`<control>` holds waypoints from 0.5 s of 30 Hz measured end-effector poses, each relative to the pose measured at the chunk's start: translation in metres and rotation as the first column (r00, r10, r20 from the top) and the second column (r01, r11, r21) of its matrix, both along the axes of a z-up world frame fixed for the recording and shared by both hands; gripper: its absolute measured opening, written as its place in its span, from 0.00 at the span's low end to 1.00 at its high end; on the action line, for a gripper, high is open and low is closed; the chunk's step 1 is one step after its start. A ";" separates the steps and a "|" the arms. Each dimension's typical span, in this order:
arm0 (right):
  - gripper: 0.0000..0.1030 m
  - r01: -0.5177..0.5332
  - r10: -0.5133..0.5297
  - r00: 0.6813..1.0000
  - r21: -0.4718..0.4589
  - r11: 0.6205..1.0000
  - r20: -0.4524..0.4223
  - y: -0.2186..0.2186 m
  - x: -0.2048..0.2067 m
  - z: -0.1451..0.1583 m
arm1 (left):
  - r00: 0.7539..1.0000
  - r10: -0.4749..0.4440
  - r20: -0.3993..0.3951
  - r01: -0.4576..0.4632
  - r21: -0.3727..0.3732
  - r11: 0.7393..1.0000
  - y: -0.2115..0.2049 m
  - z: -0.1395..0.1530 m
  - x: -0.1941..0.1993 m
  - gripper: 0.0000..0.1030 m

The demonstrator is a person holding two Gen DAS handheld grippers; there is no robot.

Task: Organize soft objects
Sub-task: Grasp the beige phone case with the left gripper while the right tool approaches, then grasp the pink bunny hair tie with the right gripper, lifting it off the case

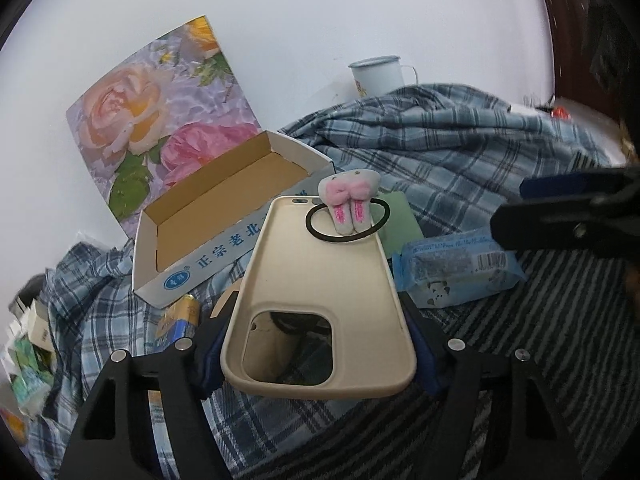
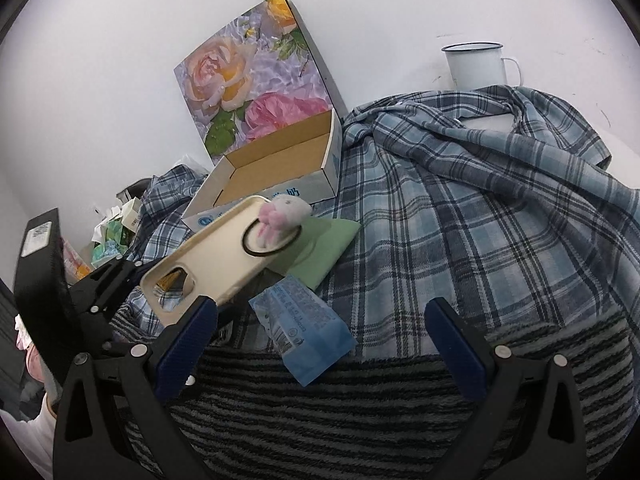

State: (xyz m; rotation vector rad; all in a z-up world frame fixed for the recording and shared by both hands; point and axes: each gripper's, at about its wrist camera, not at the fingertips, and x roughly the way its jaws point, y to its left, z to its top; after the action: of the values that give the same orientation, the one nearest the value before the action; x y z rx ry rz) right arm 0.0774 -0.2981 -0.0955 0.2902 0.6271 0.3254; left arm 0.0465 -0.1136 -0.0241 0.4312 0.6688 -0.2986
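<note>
My left gripper [image 1: 318, 354] is shut on a beige soft phone case [image 1: 320, 292] and holds it above the cloth. A plush bunny hair tie [image 1: 347, 204] with a black elastic loop rests on the case's far end. In the right wrist view the case [image 2: 212, 258] and bunny hair tie [image 2: 280, 216] show at left, held by the left gripper [image 2: 120, 280]. My right gripper [image 2: 320, 344] is open and empty above a blue tissue pack [image 2: 304, 328]. An open cardboard box [image 1: 224, 216] sits behind the case, empty inside.
A blue plaid shirt [image 2: 460, 208] covers much of the surface over a striped dark towel [image 2: 360, 420]. A green cloth [image 2: 324, 248], a floral box [image 2: 248, 76], an enamel mug [image 2: 476, 66], a battery pack [image 1: 178, 320] and clutter [image 2: 112, 236] at left are around.
</note>
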 end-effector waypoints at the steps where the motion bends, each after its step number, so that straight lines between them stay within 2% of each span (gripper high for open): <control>1: 1.00 -0.001 0.001 1.000 -0.003 1.000 -0.003 0.001 0.000 0.000 | 1.000 0.002 0.004 -0.002 -0.017 1.000 0.003 0.003 -0.001 0.73; 10: 1.00 -0.020 0.019 1.000 -0.048 0.999 -0.008 0.010 0.002 0.001 | 0.999 0.013 0.049 -0.006 -0.131 0.991 0.031 0.023 -0.017 0.73; 15: 1.00 -0.114 0.118 0.991 -0.065 0.991 0.068 0.020 -0.004 0.016 | 0.998 0.006 0.066 0.005 -0.168 0.986 0.040 0.027 -0.024 0.73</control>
State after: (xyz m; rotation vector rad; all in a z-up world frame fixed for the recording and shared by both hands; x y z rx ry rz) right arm 0.0731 -0.2776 -0.0799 0.1835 0.5832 0.4257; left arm 0.0223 -0.0740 0.0025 0.2779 0.5736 -0.3362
